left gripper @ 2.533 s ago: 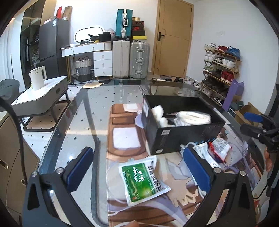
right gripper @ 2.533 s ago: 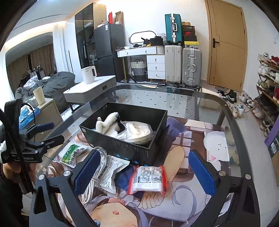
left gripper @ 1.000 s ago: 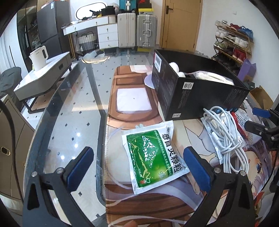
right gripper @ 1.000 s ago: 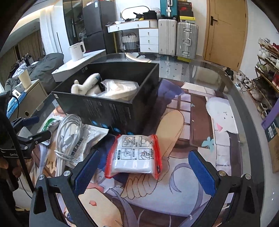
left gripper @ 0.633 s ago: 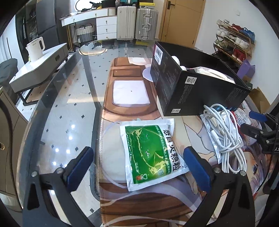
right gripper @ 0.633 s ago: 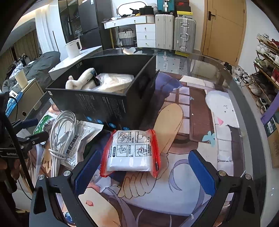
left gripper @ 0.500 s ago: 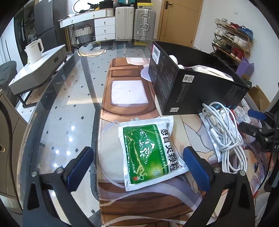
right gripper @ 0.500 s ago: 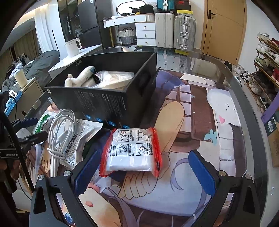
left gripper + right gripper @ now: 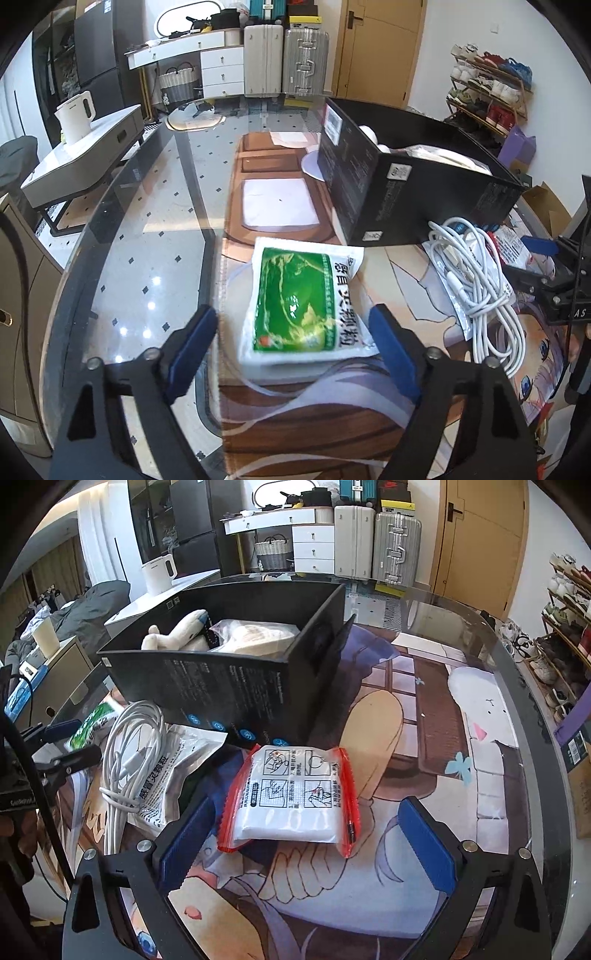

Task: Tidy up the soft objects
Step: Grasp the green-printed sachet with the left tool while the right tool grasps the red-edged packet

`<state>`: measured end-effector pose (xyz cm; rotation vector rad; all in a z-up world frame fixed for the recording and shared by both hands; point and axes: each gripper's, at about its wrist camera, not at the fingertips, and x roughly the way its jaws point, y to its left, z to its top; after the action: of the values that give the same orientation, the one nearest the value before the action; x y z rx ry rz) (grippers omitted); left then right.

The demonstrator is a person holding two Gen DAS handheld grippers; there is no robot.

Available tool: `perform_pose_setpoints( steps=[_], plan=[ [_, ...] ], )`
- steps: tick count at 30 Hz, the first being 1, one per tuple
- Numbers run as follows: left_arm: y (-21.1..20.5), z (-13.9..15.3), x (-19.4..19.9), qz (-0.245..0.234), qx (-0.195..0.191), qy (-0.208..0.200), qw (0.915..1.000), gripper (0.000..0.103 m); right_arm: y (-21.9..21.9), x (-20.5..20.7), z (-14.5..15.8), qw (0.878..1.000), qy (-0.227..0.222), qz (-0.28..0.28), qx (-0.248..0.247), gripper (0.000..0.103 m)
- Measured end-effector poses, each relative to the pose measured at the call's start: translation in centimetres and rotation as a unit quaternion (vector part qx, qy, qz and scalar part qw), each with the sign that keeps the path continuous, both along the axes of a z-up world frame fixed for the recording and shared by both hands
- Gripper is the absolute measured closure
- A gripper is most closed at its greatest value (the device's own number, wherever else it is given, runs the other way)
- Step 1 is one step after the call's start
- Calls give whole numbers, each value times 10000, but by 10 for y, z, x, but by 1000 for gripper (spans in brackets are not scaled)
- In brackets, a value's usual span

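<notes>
Two hand-held grippers work over a glass-topped surface covered in part by a cartoon-printed mat. The left hand-held gripper is released, its blue-padded fingers spread to either side of a green-and-white sachet, a flat, slightly puffed foil packet with a green printed panel and dark Chinese lettering down one white margin; the sachet lies on the mat just in front of a black cardboard box, and neither pad touches it. The right hand-held gripper is likewise released, its blue pads standing wide of a red-edged zip pouch that lies flat on the mat, a clear bag with red side seams holding a soft white pack printed with black line diagrams. Just to the left of that pouch in the right wrist view, a coiled white cable rests on top of a silver-white sachet with dark lettering, both close against the box's long side. Inside the open box sit a white plush toy and a clear bag of pale, soft material, side by side. A white kettle stands on a low side table beyond the surface, and suitcases line the far wall beside a wooden door.
</notes>
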<state>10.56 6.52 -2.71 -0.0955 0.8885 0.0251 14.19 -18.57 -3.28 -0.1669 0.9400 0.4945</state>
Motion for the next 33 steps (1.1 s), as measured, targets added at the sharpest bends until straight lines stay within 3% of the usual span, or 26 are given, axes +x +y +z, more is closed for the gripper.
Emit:
perform_pose_setpoints(
  steps=[13, 17, 20, 24, 26, 33],
  plan=[
    [11, 3, 12, 19, -63, 13, 10000, 21, -5, 2, 0, 10000, -59, -57, 12, 1],
    [8, 4, 18, -62, 6, 20, 10000, 27, -4, 2, -2, 10000, -40, -48, 12, 2],
    [8, 3, 18, -34, 128, -10, 9999, 37, -5, 2, -2, 9999, -87, -59, 20, 7],
    [10, 5, 16, -63, 128, -78, 9999, 53, -8, 3, 0, 9999, -147, -88, 26, 23],
    [9, 6, 16, -75, 124, -100, 9998, 54, -10, 4, 1, 9998, -181, -103, 12, 33],
    [11, 9, 10, -45, 13, -179, 9998, 58, -15, 4, 3, 9998, -165, -60, 117, 45]
  ],
)
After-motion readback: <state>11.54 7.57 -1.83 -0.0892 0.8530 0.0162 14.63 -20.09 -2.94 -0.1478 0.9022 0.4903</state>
